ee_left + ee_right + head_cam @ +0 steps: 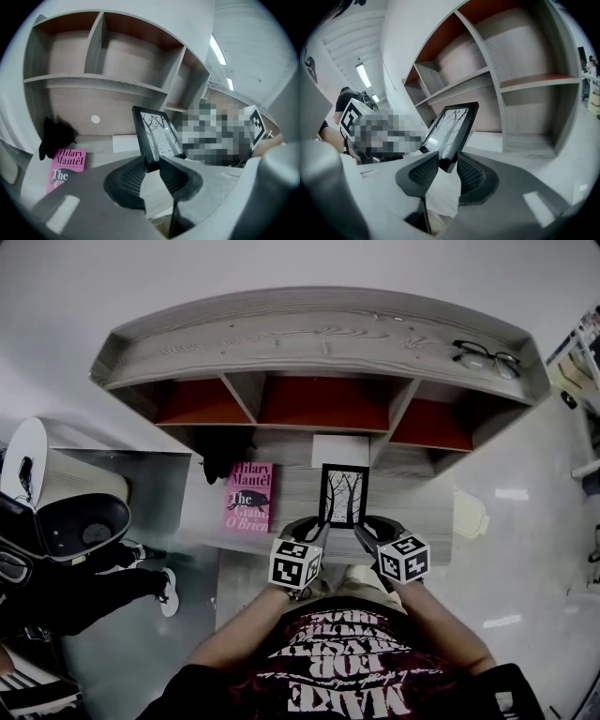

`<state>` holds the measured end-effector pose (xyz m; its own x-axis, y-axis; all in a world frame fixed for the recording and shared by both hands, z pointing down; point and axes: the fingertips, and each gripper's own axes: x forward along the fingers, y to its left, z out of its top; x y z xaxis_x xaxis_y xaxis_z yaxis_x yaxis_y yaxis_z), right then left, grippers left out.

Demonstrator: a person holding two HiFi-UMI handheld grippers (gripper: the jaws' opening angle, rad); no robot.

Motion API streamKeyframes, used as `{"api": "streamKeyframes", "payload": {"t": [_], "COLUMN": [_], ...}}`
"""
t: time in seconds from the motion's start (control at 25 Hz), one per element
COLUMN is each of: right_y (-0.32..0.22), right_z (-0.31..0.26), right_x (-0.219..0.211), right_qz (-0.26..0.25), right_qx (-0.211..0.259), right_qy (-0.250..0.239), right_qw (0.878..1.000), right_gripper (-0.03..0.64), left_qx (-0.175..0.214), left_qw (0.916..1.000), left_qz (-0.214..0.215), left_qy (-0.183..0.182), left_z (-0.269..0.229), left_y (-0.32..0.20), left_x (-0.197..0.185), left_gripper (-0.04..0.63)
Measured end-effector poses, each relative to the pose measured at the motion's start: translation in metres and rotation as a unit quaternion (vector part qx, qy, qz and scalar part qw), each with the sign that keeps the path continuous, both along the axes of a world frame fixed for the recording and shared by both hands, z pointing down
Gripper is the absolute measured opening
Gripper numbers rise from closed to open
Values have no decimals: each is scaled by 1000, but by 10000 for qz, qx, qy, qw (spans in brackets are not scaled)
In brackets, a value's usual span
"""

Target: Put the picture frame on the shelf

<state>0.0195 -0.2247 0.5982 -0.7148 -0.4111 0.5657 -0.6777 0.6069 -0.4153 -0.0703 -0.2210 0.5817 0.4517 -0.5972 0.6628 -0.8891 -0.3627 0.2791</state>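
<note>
**Two grippers hold the picture frame by its bottom corners**

Closest to the camera is the person's dark shirt (pixel 342 681) with pale letters on it. Both bare arms reach out from it.

The left gripper (pixel 317 527) is squeezed onto the bottom left corner of the picture frame (pixel 344 495). In the left gripper view, that corner sits tight between the two dark jaws of the left gripper (pixel 151 164). The right gripper (pixel 367 527) is squeezed onto the bottom right corner. In the right gripper view, the right gripper (pixel 446 165) has its jaws pressed on both sides of the frame's edge.

The picture frame is black and shows bare trees on white. It stands up tall between the two grippers, over the grey desk (pixel 422 507) and in front of the shelf (pixel 328 338). I cannot tell if its bottom edge touches the desk.

A pink book (pixel 249 496) lies flat on the desk, to the left of the frame. Just behind the frame is a white card (pixel 339 450). A black lump (pixel 225 452) sits behind the book.

Farther back, the shelf has open boxes with red insides. A pair of glasses (pixel 487 357) lies on its top, far to the right.
</note>
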Motion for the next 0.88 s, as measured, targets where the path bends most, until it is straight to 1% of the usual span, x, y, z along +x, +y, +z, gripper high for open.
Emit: {"api": "streamKeyframes", "payload": {"t": [0.24,0.4,0.6,0.88], "right_y": [-13,-20,-28,-50], "right_z": [-33,-54,-68,-77], "right_x": [-11,-17,-24,-35], "right_qz": [65,102,153,223], "right_qx": [426,688,880,1076], "right_qy": [-28,-58,-86,-164], "right_qw": [9991,9976,9960,9938], "right_gripper": [144,144,146,146], "left_qx": [359,645,986,1199], "left_qw": [9993,9979,9951,9928], "left_qz": [-22,-7,37,40], "left_qy": [99,95,8,12], "left_z": [-30,-51,-69,-76], "left_y": [-13,-21,-31,-54], "left_x": [-11,-18,-25,-36], "left_gripper": [98,98,97,97]}}
